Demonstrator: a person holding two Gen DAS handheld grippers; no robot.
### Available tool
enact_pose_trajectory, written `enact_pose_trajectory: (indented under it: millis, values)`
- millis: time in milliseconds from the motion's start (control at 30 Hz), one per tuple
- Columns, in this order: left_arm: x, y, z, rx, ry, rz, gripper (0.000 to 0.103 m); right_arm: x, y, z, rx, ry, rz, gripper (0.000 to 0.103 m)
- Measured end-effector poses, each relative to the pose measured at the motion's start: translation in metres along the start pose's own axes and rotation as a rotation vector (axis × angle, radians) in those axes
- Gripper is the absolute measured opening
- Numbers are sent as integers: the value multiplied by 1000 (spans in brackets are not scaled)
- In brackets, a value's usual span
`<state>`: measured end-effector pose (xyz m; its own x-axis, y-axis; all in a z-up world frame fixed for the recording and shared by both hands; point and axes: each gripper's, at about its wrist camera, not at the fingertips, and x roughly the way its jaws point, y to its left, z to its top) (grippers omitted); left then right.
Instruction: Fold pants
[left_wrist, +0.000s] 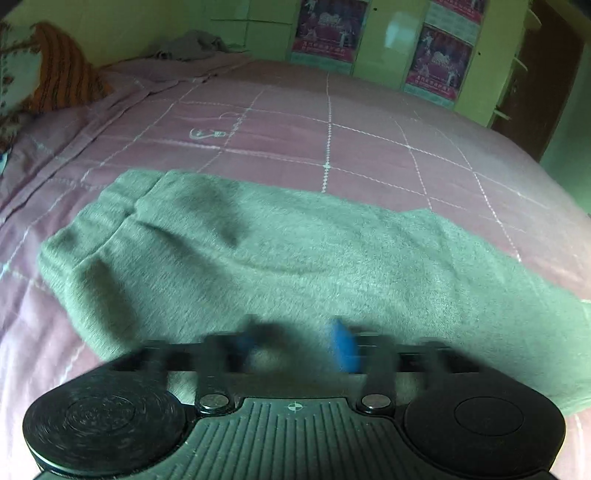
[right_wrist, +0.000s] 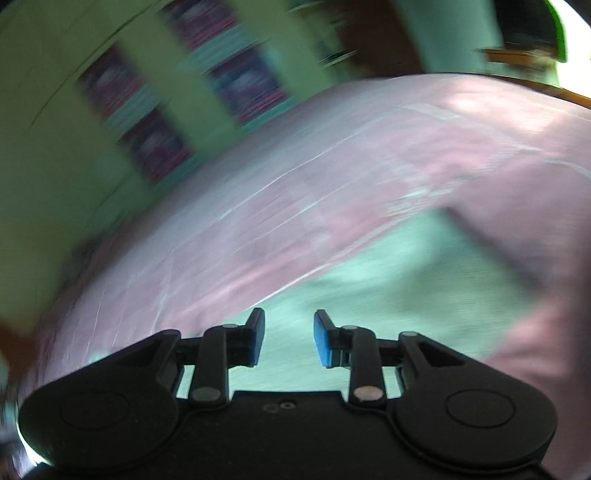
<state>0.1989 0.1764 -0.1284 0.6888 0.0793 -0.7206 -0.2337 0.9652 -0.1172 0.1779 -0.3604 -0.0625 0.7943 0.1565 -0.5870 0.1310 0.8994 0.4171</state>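
Left tool (left_wrist: 299, 345): blurred, blue pads apart with a gap between them, nothing clamped, hanging low over the near edge of the pants.
Right tool (right_wrist: 289, 338): blue pads (right_wrist: 322, 341) spread apart, holding nothing, above grey-green cloth.
Pants (left_wrist: 280, 266): grey-green, lying flat across the bed, waistband at the left end.
Bed (left_wrist: 332, 122): pink quilted cover with white stitched lines.
Posters (left_wrist: 437, 61): on the green wall behind the bed.

Fuzzy, matt grey-green fleece pants (left_wrist: 258, 251); pink quilted cloth bedspread w/ white stitched lines (left_wrist: 332, 122); glossy posters (left_wrist: 437, 62); matt black plastic left gripper (left_wrist: 299, 343), blurred.
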Motion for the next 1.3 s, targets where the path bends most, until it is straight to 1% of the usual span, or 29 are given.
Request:
enact_pose_trajectory:
  millis: [67, 133, 200, 267, 300, 333, 400, 433, 500, 533, 567, 600, 667, 767, 900, 1000, 1167, 1200, 1233, 1300]
  values:
    - [4, -12, 2, 64, 3, 28, 66, 24, 26, -10, -64, 77, 39, 28]
    - [8, -19, 3, 93, 26, 37, 66, 41, 47, -16, -131, 120, 11, 30]
    - [10, -22, 2, 110, 30, 48, 66, 45, 51, -21, -138, 143, -16, 34]
    - [12, -23, 0, 124, 34, 51, 66, 38, 40, -20, -110, 137, -41, 55]
    - [13, -23, -1, 132, 34, 51, 66, 37, 33, -20, -89, 132, -66, 59]
    - [14, -23, -2, 140, 34, 51, 66, 32, 23, -20, -69, 129, -89, 60]
    - [12, -24, -4, 148, 32, 51, 66, 20, -12, -15, -8, 118, -148, 48]
    - [12, -24, -4, 150, 33, 52, 66, 10, -31, -12, 50, 104, -153, 40]
    - [10, -24, -4, 150, 35, 52, 66, -14, -67, -6, 181, 47, -153, 42]
    - [7, -23, -5, 150, 37, 50, 66, -30, -84, -4, 241, 2, -158, 48]
    - [4, -22, -6, 150, 36, 48, 66, -47, -100, -3, 301, -40, -149, 48]
    - [0, -20, -7, 149, 33, 44, 66, -61, -115, -4, 356, -70, -122, 48]
    - [-6, -16, -12, 147, 33, 35, 66, -85, -139, -11, 443, -107, -96, 50]
    - [-14, -12, -18, 141, 38, 29, 66, -103, -163, -26, 499, -107, -80, 48]
    - [-18, -4, -18, 85, 51, 8, 66, -100, -180, -45, 603, -119, 27, 48]
    - [-17, 0, -18, 54, 59, 1, 66, -85, -179, -46, 622, -130, 80, 48]
    - [-14, 0, -22, 54, 59, 3, 67, -52, -166, -30, 565, -85, 86, 43]
    - [-13, 1, -22, 41, 58, -5, 70, -46, -163, -26, 543, -80, 84, 40]
    - [-13, 3, -22, 22, 57, -18, 71, -43, -159, -22, 505, -72, 70, 34]
    - [-13, 6, -21, -1, 58, -29, 72, -40, -143, -12, 402, -47, 32, 32]
